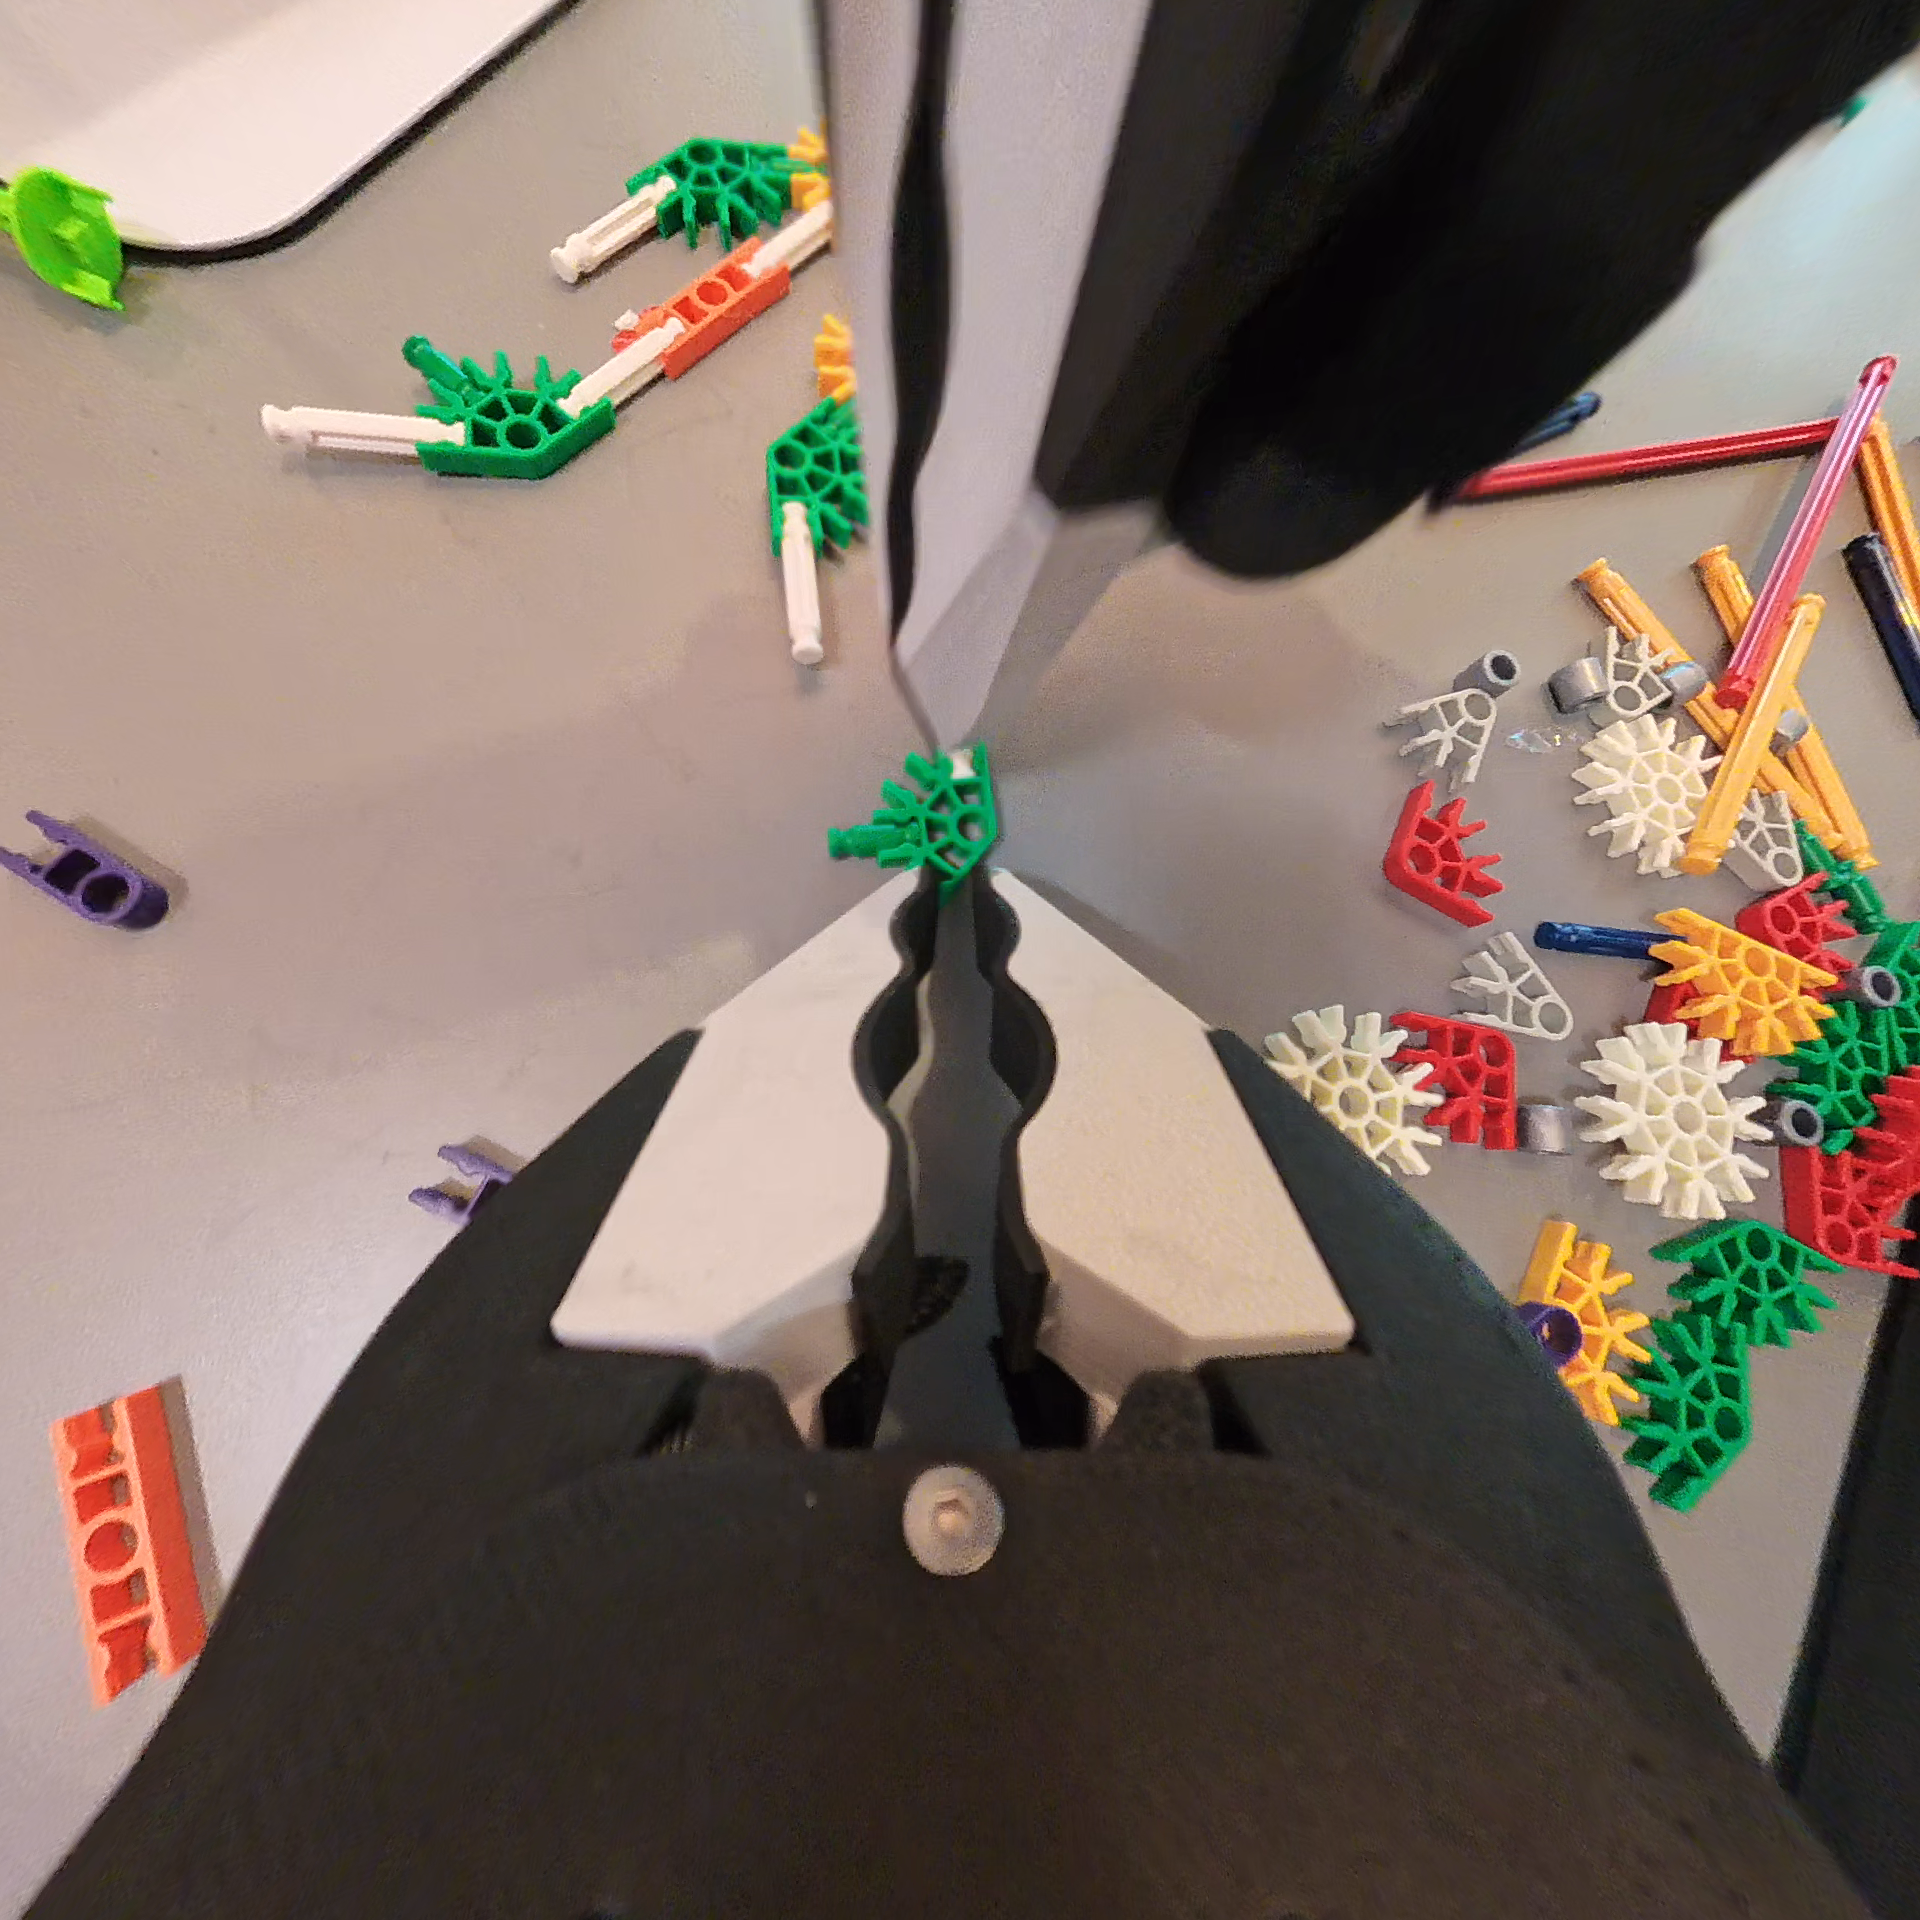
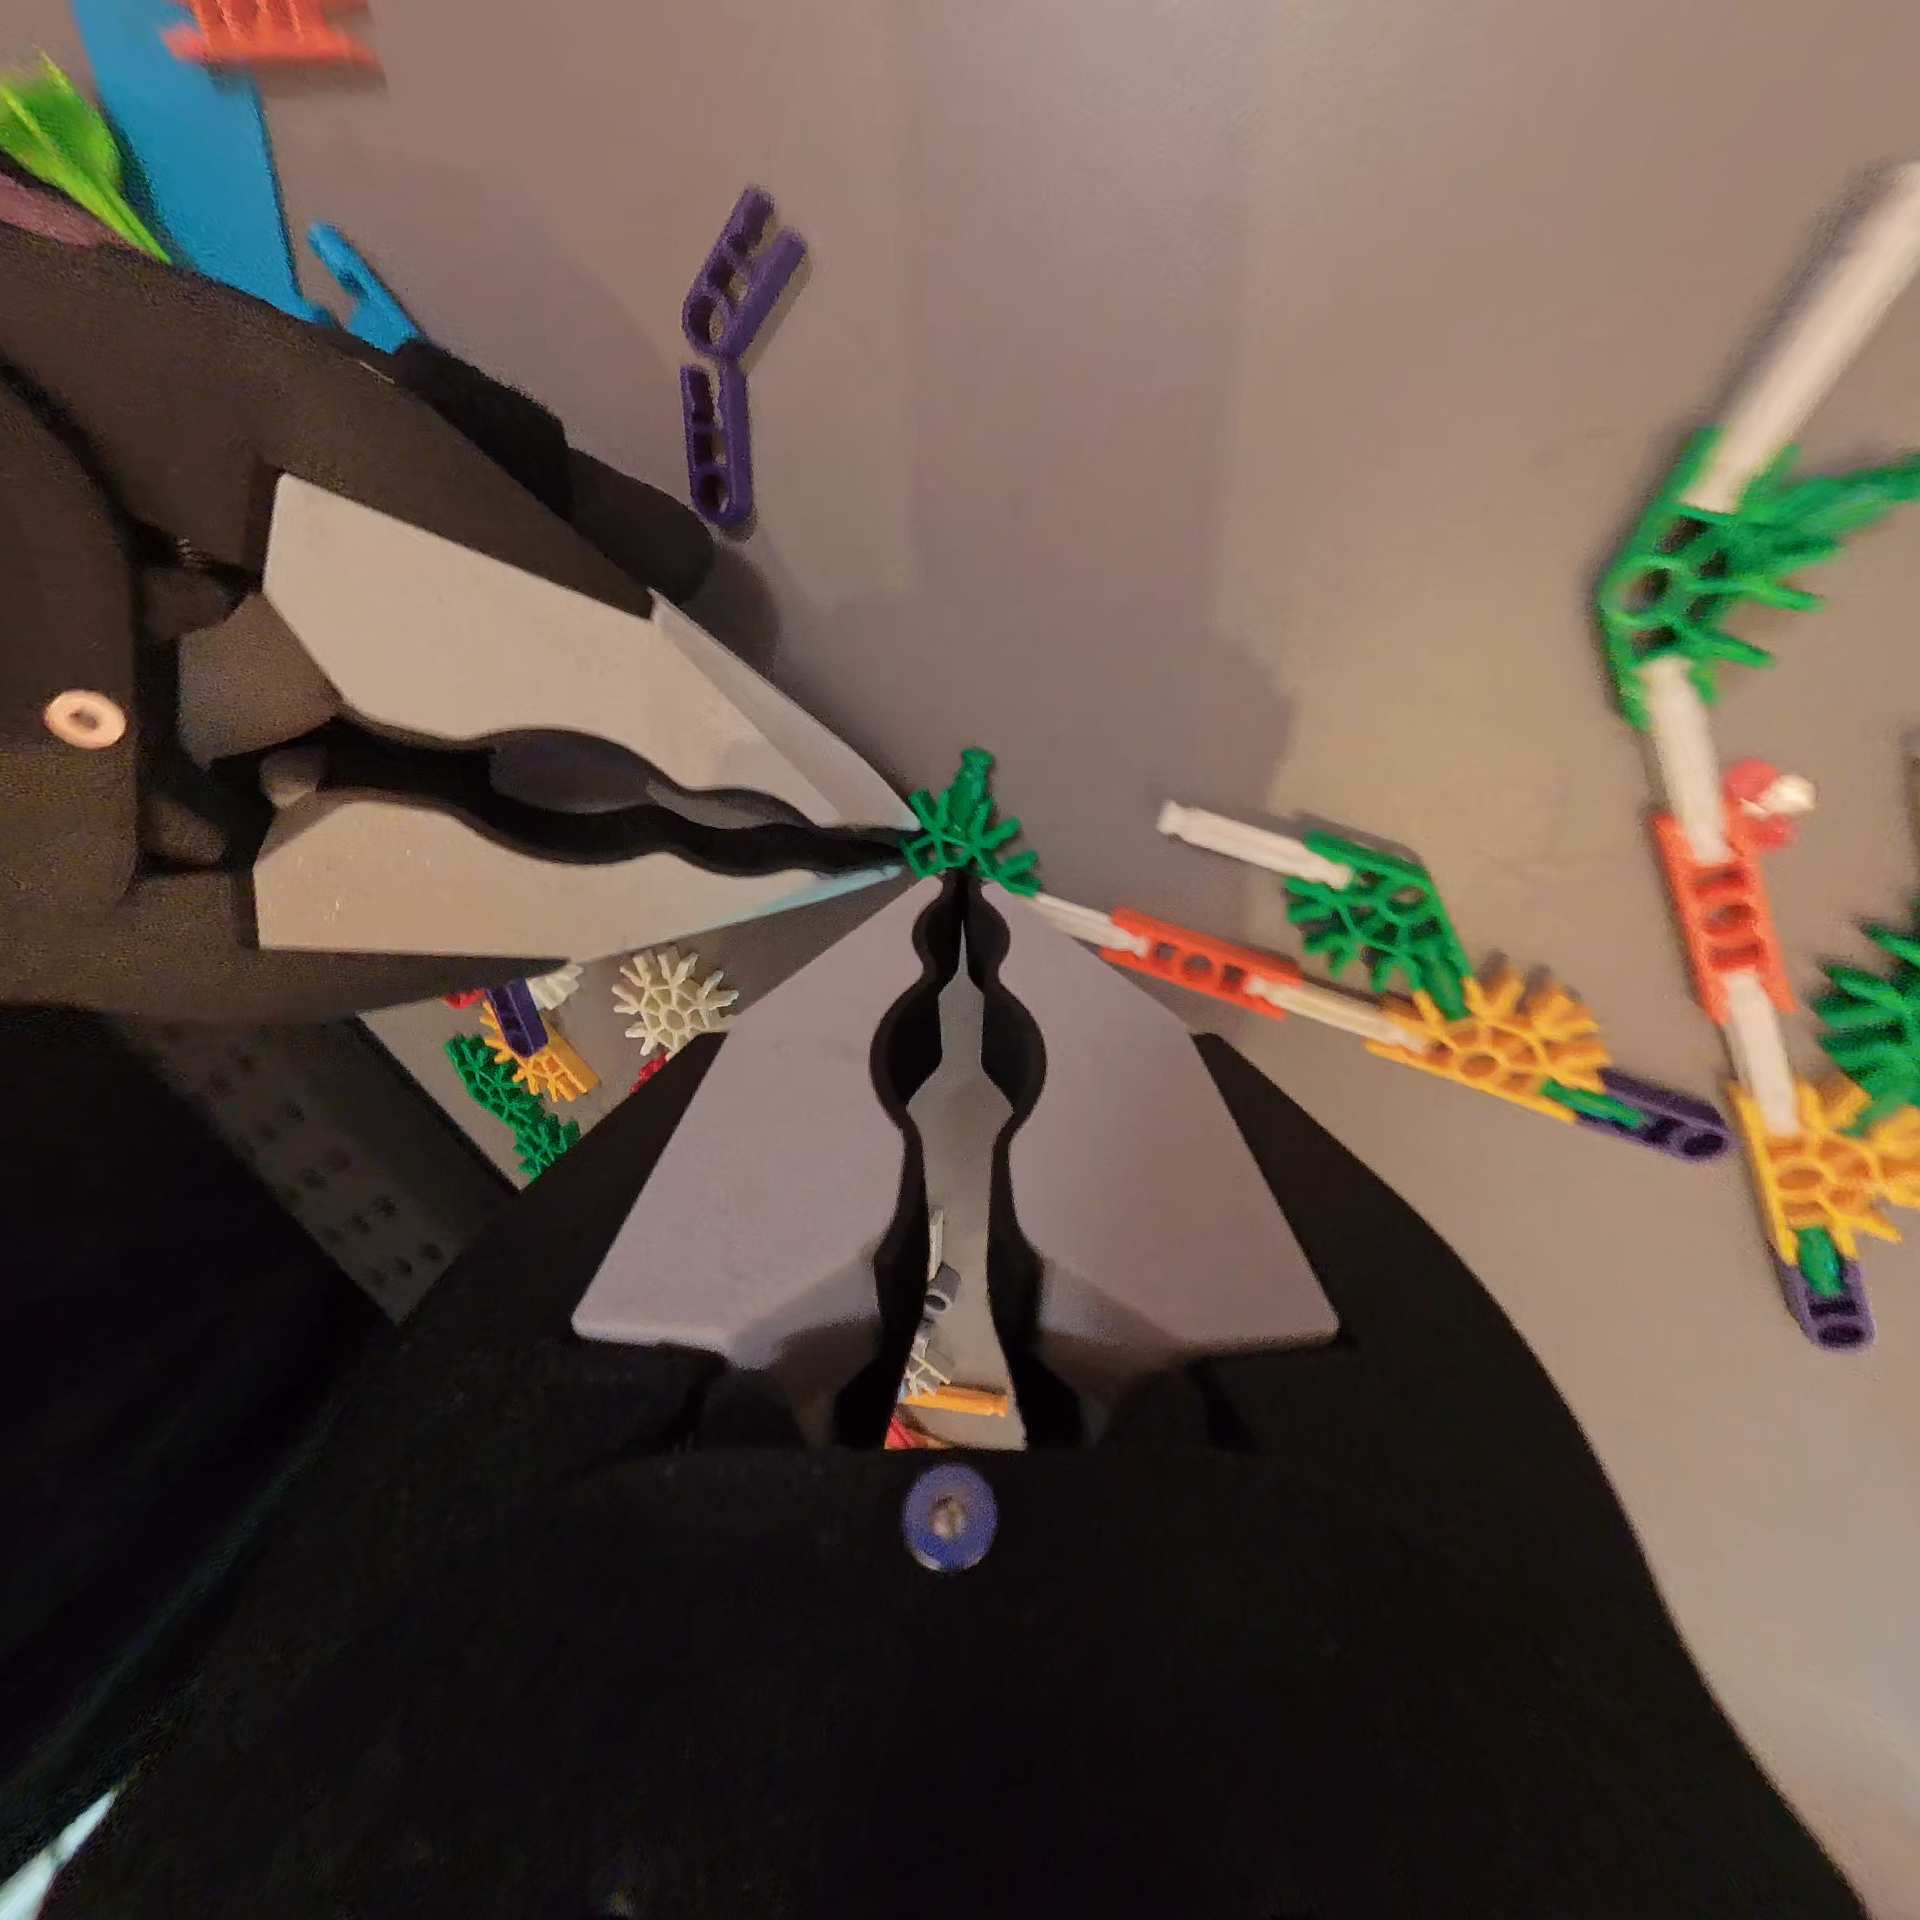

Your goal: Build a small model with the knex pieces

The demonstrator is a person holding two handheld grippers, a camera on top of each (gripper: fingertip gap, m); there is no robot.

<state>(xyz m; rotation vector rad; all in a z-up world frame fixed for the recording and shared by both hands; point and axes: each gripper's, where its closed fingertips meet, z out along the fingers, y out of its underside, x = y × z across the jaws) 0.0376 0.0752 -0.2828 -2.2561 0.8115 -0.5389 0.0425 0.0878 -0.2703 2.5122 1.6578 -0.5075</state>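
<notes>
My left gripper (image 1: 951, 883) is shut on a small green connector (image 1: 935, 821) and holds it above the grey table (image 1: 468, 727). A short green rod (image 1: 857, 840) sticks out of the connector's left side. My right gripper (image 2: 956, 888) is shut, with its tips against the connector (image 2: 961, 826). A white rod end (image 1: 966, 764) shows between those tips and the connector. In the left wrist view the right gripper (image 1: 935, 732) comes down from above. In the right wrist view the left gripper (image 2: 899, 847) comes in from the left.
A pile of loose connectors and rods (image 1: 1662, 1039) lies to the right. Joined green, white and orange pieces (image 1: 499, 416) lie at the far left, and also show in the right wrist view (image 2: 1455, 1018). An orange connector (image 1: 125, 1527), purple clips (image 1: 94, 883) and a white board (image 1: 208, 104) lie around. Both grippers' tips are close together, under 4 cm apart.
</notes>
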